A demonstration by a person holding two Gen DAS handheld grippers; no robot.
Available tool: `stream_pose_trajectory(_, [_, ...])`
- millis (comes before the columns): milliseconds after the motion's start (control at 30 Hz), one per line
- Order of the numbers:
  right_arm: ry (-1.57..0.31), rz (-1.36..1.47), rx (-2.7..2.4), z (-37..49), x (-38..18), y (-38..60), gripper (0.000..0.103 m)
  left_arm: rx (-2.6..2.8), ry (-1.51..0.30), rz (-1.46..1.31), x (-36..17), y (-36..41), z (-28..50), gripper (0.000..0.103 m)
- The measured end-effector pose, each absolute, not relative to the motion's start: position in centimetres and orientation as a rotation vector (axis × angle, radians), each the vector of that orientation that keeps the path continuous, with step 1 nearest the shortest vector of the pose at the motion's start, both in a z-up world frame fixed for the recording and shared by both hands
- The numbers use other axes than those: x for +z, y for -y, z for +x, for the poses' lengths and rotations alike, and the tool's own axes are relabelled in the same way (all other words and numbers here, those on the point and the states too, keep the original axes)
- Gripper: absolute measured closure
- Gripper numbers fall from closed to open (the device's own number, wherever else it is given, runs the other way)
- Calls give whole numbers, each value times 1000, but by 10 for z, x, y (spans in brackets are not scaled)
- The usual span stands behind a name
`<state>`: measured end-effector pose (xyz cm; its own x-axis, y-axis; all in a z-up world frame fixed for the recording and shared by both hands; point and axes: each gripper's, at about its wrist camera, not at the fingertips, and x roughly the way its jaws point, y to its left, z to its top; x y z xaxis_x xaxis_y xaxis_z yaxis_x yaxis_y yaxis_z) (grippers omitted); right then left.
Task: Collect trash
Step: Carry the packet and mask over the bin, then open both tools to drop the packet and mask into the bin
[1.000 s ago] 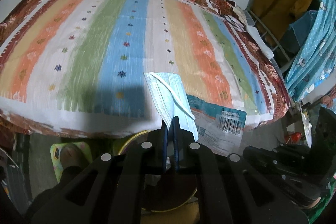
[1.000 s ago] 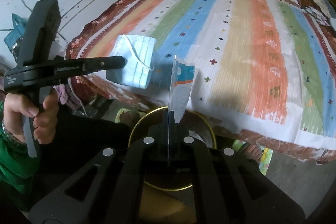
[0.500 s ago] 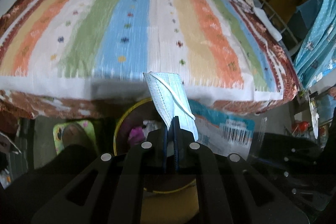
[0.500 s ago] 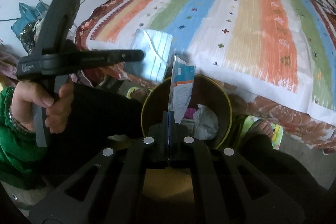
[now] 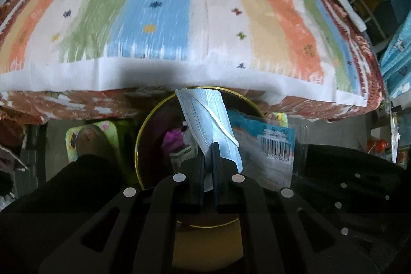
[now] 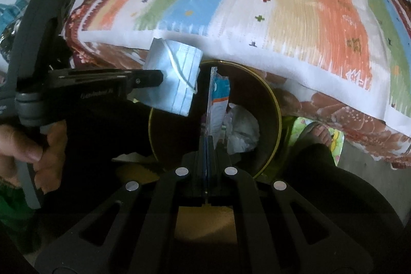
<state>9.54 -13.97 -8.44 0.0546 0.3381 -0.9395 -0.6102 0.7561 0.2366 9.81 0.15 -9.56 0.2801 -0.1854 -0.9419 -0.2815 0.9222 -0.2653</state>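
Observation:
My left gripper (image 5: 208, 145) is shut on a light blue face mask (image 5: 205, 117) and holds it over a dark round bin (image 5: 140, 145) with a yellow rim. In the right wrist view the left gripper (image 6: 160, 77) comes in from the left with the mask (image 6: 172, 78) above the bin's (image 6: 272, 104) left edge. My right gripper (image 6: 206, 139) is shut on a flat plastic wrapper (image 6: 217, 107), blue, white and orange, held edge-on over the bin's middle. The wrapper (image 5: 269, 150) with its barcode also shows in the left wrist view. Crumpled white trash (image 6: 242, 130) lies in the bin.
A bed with a striped cover (image 5: 200, 12) stands just behind the bin, its edge overhanging it. A foot in a sandal (image 6: 318, 134) is on the floor beside the bin. Blue cloth (image 5: 398, 48) hangs at the far right.
Both grippers have drawn back from over the bed and dropped until the mask and the wrapper hang over the bin. Both stay shut on their items.

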Motion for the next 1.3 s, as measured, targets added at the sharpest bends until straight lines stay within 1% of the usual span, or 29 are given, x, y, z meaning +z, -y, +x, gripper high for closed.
stream_pose_trajectory(233, [-1417, -222, 679, 111, -109, 134, 103, 113, -1389, -452, -125, -5, 110, 99])
stream_pose_trajectory(433, [-1462, -198, 636, 122, -126, 131, 103, 152, -1428, -453, -145, -4, 122, 98])
stream_pose_trajectory(467, [-1468, -184, 628, 124, -129, 131, 102, 156, -1430, -462, -147, -4, 123, 94])
stream_pose_trajectory(500, [-1474, -175, 623, 126, -130, 131, 98, 165, -1427, -471, -149, -6, 125, 90])
stream_pose_trajectory(533, [-1478, -168, 623, 127, -131, 131, 88, 180, -1419, -472, -149, -7, 126, 79])
stream_pose_trajectory(567, [-1473, -164, 624, 128, -131, 130, 82, 197, -1412, -468, -148, -9, 126, 68])
stream_pose_trajectory(600, [-1466, -165, 625, 128, -129, 130, 75, 208, -1407, -468, -148, -11, 126, 67])
stream_pose_trajectory(767, [-1437, -165, 635, 126, -123, 130, 74, 219, -1367, -505, -134, -22, 122, 65])
stream_pose_trajectory(900, [-1392, -171, 622, 125, -114, 134, 69, 191, -1321, -533, -116, -29, 112, 64])
stream_pose_trajectory(967, [-1354, -185, 613, 122, -106, 137, 68, 164, -1299, -535, -106, -28, 105, 59])
stream_pose_trajectory(1000, [-1339, -185, 615, 121, -103, 139, 65, 154, -1279, -519, -98, -26, 101, 57])
stream_pose_trajectory(1067, [-1299, -185, 613, 118, -94, 144, 63, 133, -1234, -480, -84, -22, 92, 49])
stream_pose_trajectory(1100, [-1269, -190, 609, 116, -87, 146, 62, 119, -1202, -468, -77, -20, 85, 48])
stream_pose_trajectory(1167, [-1211, -196, 606, 110, -74, 151, 60, 90, -1150, -460, -65, -15, 75, 42])
stream_pose_trajectory(1200, [-1190, -194, 607, 107, -70, 152, 56, 72, -1121, -449, -59, -11, 69, 40])
stream_pose_trajectory(1300, [-1106, -198, 604, 96, -53, 162, 50, 54, -1048, -398, -43, -2, 55, 34])
